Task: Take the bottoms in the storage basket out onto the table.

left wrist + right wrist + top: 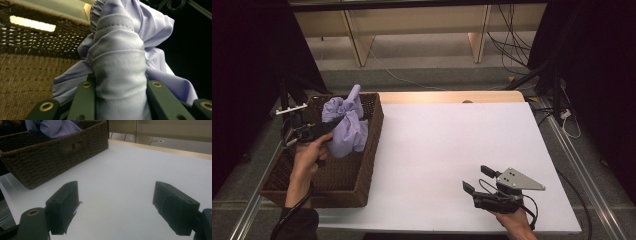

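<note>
A lavender cloth (344,125) hangs bunched over the far end of a brown wicker basket (373,150) at the table's left. My left gripper (324,131) is shut on the cloth from the left side. In the left gripper view a thick fold of the cloth (117,62) is pinched between the two jaws of the left gripper (121,83), with the basket's woven wall (37,62) behind. My right gripper (477,179) rests low at the table's front right, open, with nothing between its fingers. In the right gripper view the right gripper (117,202) faces the basket (50,162) and the cloth (52,127) across bare table.
The white tabletop (437,140) stretches between the basket and the right gripper. A pale wooden strip (452,96) runs along its far edge. Cables (512,45) lie on the floor beyond, and dark curtains stand at both sides.
</note>
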### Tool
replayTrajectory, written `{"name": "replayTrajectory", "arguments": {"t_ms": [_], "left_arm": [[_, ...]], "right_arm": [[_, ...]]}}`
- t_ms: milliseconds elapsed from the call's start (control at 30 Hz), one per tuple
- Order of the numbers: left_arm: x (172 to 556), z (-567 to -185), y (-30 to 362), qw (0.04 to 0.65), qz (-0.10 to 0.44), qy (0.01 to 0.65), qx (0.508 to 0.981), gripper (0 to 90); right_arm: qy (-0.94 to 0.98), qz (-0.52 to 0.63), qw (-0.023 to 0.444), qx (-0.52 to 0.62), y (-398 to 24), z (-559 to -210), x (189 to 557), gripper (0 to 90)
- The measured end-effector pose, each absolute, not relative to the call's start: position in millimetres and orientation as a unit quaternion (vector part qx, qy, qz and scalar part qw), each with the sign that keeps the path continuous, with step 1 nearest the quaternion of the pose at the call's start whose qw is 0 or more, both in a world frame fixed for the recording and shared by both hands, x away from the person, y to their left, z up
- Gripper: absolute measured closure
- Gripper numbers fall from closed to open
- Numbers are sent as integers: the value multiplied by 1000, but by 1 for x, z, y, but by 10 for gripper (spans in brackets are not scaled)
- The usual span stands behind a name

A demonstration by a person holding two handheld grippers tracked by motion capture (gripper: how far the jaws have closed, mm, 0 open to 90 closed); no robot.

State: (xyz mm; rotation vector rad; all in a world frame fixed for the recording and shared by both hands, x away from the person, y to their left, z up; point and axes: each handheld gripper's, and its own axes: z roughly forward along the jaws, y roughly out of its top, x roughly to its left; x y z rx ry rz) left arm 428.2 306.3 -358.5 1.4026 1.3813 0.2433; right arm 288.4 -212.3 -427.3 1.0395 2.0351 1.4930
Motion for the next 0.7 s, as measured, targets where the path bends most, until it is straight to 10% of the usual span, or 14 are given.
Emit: {"name": "replayTrajectory", "arguments": {"t_ms": [700], "left_arm": [[421, -336, 268, 587, 68, 524, 613, 706]], "right_arm": [[729, 536, 206, 372, -212, -427, 288, 219]]}}
